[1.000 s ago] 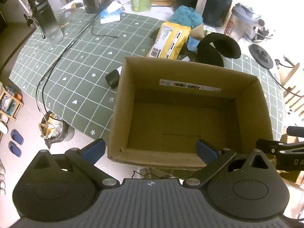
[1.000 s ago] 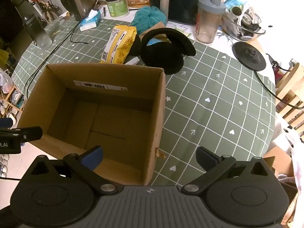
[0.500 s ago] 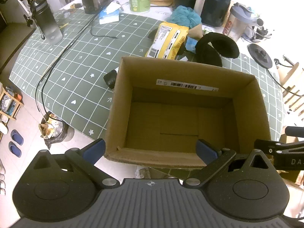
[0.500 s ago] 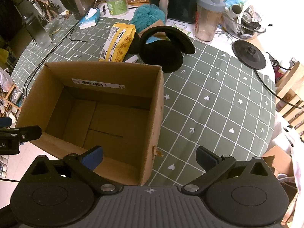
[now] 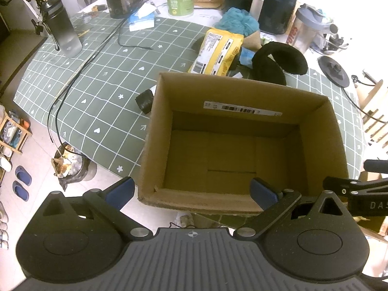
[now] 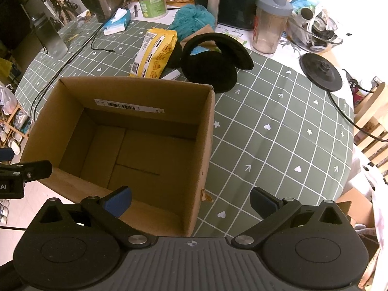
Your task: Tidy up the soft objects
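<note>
Box: an open brown cardboard box (image 5: 232, 150) is sitting empty near the table's front edge, filling the centre of the left wrist view and the lower left of the right wrist view; it is judged to be placed there as the collecting bin, within reach of both tools.
Table: a table under a green grid-patterned cloth (image 6: 278, 131) is carrying everything.
Soft objects: black fleece earmuffs (image 6: 213, 60) are lying just beyond the box's far wall, above centre in the right wrist view; a teal knitted bundle (image 6: 191, 20) is lying further back, near the top.
Other items: a yellow plastic snack packet (image 6: 156, 52) is resting beside the earmuffs, left of them.
Left gripper (image 5: 191, 191): its blue-tipped fingers are being held spread apart and empty at the bottom of the frame, over the box's near wall.
Right gripper (image 6: 191, 200): its fingers are likewise being held wide and empty, straddling the box's right front corner.
Stage: nothing is packed yet; a reach toward the earmuffs is judged likely.
</note>
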